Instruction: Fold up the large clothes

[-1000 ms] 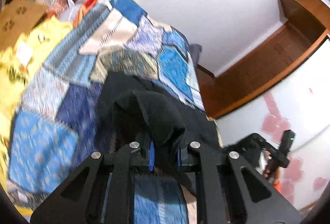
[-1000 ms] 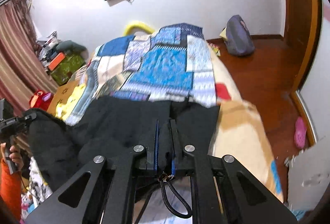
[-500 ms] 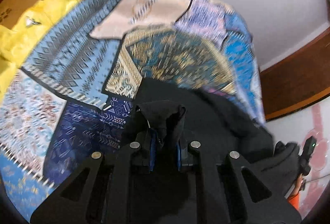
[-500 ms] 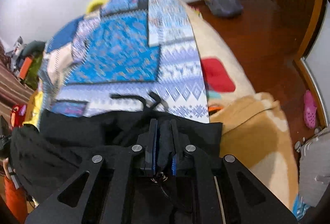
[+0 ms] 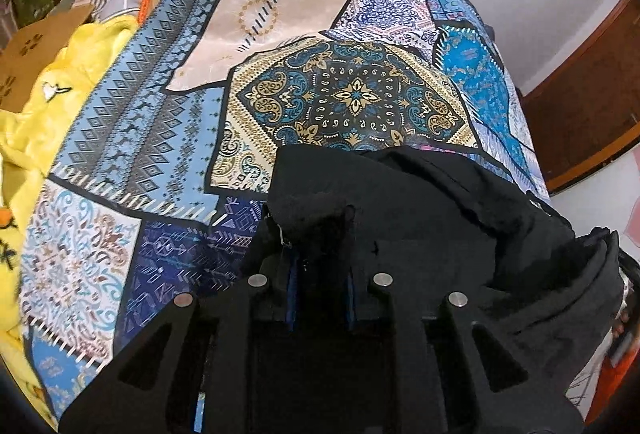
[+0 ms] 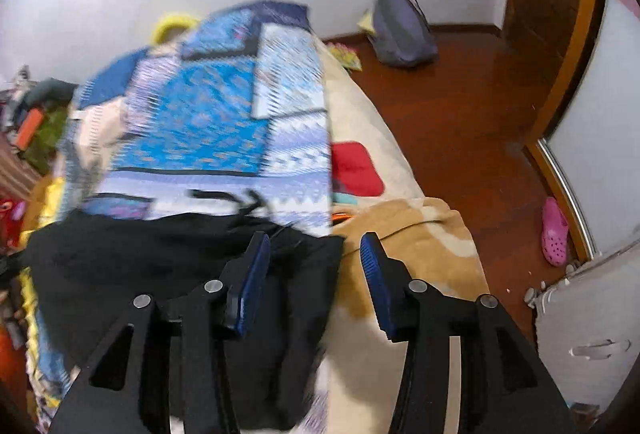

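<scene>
So the left gripper (image 5: 318,266) has its blue pads pinched tight on a bunched-up fold of the black garment (image 5: 420,210), which is lying across the near end of the bed on top of the blue patchwork bedspread (image 5: 248,82), its right edge sitting right at the bedspread's right edge. The right gripper (image 6: 316,274) is spread wide with nothing in it, hovering over that right edge of the garment where a tan blanket (image 6: 416,234) starts. Over by the bed's left edge there's a yellow blanket (image 5: 48,90), and a pink clog (image 6: 554,232) sits on the wood floor (image 6: 460,106).
</scene>
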